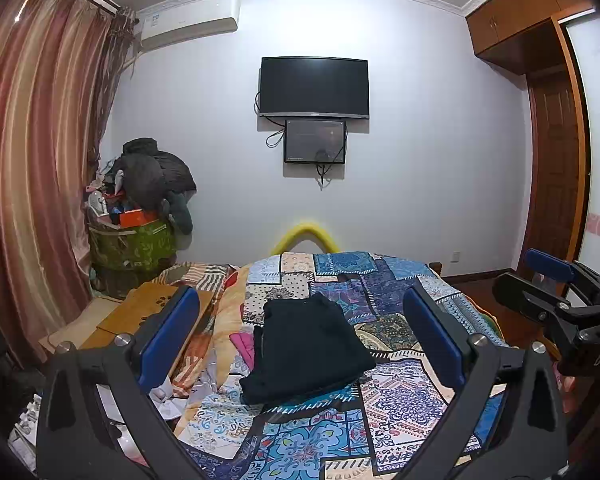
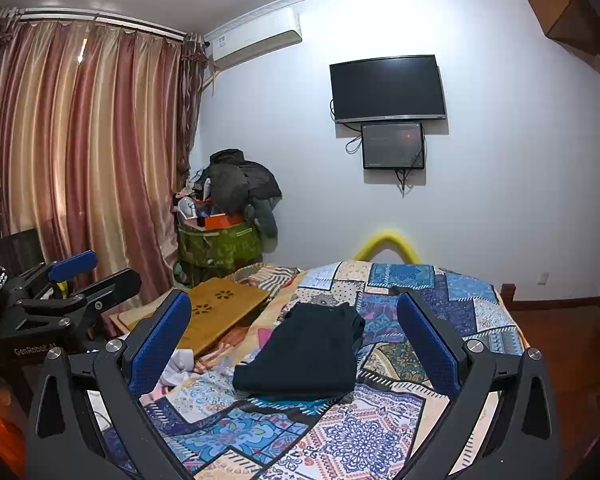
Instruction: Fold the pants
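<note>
Dark pants (image 1: 306, 350) lie folded into a compact rectangle on the patchwork bedspread (image 1: 400, 400), in the middle of the bed; they also show in the right wrist view (image 2: 308, 354). My left gripper (image 1: 300, 340) is open and empty, held above the bed with the pants framed between its blue pads (image 1: 168, 336). My right gripper (image 2: 296, 340) is open and empty too, held back from the pants. The right gripper shows at the right edge of the left wrist view (image 1: 556, 292); the left gripper shows at the left edge of the right wrist view (image 2: 68, 284).
A wooden lap desk (image 2: 220, 312) lies on the bed's left side beside rumpled bedding and pink cloth (image 1: 244, 342). A cluttered green basket (image 2: 216, 244) stands by the curtain (image 2: 80, 160). A TV (image 2: 388, 88) hangs on the far wall. A wardrobe (image 1: 556, 160) stands at right.
</note>
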### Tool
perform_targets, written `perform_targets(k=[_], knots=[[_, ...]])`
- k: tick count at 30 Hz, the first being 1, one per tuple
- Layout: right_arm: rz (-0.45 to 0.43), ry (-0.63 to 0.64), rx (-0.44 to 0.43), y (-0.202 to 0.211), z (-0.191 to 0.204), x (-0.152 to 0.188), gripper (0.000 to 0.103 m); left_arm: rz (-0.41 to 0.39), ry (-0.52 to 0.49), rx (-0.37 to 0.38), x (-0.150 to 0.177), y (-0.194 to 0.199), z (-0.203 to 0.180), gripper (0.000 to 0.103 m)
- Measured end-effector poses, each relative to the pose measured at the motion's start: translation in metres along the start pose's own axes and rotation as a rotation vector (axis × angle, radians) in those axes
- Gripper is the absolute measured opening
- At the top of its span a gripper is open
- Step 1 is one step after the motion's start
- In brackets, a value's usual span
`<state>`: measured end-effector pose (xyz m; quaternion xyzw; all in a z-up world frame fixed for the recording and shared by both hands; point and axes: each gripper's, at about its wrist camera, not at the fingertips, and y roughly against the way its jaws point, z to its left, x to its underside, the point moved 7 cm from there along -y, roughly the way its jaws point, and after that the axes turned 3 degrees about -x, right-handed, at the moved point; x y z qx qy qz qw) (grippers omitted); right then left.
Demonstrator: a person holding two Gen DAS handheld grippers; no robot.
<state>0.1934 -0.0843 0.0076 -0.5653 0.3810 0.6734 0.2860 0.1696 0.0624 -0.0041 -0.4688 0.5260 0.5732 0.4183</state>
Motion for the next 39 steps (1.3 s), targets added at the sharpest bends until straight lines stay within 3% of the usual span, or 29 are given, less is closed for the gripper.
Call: perform_targets(k=[39], knots=[[-0.003,-0.018,0.034,-0.002,-0.0037,-0.0015,0.102,0.034,0.017,0.061,0.0025,-0.0072,-0.0077,0.103]])
